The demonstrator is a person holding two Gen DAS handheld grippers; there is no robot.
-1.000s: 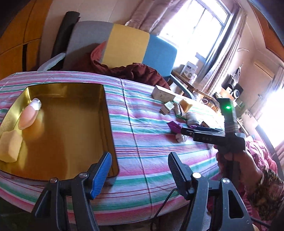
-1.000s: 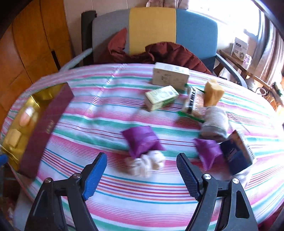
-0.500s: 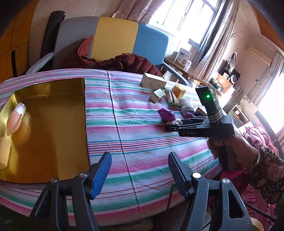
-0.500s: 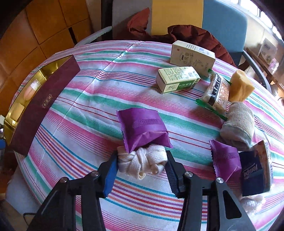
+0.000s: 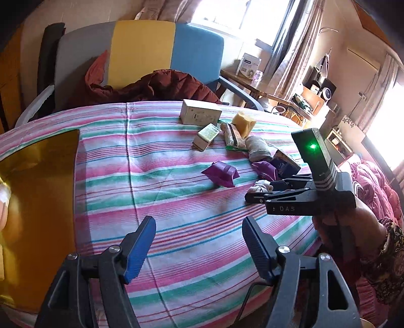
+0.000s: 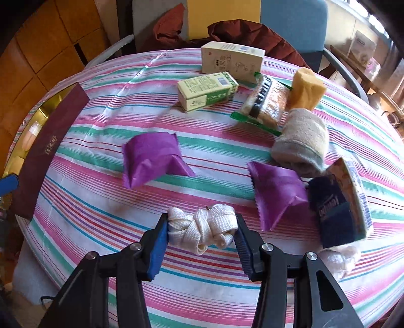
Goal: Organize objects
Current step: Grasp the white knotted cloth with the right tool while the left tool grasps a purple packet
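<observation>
Organizing is only beginning: right claw (image 6: 202,233) is clamping knotted strap (image 6: 202,228), left claw (image 5: 198,243) is gaping, most items are awaiting gold box (image 5: 38,201).

On the worktop (image 6: 106,191) we see the tray (image 6: 48,143) at the left edge. Toward the far side stand two cartons, the large carton (image 6: 231,60) behind the small carton (image 6: 205,90). Right of them lie a wrapped snack (image 6: 262,103), a sponge (image 6: 305,88) and, nearer, a rolled cloth (image 6: 300,141). One pouch (image 6: 151,157) sits mid-worktop, another pouch (image 6: 275,194) to its right, just beside a tissue pack (image 6: 338,204). Nearest us lies the knotted strap (image 6: 202,228). A chair (image 6: 222,15) stands behind the worktop.
</observation>
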